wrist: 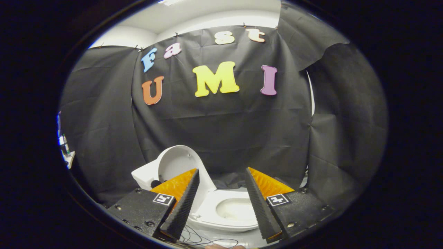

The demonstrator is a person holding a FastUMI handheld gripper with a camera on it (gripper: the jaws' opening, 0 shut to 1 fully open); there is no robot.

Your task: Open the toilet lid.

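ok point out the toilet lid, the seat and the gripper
toilet lid (pixel 176 164): gripper view, inner face of the raised lid
seat (pixel 211 204): gripper view, left side of the ring
gripper (pixel 221 197): gripper view, midway between open jaws

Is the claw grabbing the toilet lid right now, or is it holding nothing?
Nothing. The claw is open, its fingers spread apart with the toilet bowl between them. The lid stands raised beyond, untouched.

No readable words or numbers stand on anything here; each side of the gripper (pixel 222 178) carries a small square coded marker (pixel 163 199) (a black-and-white pattern, not text).
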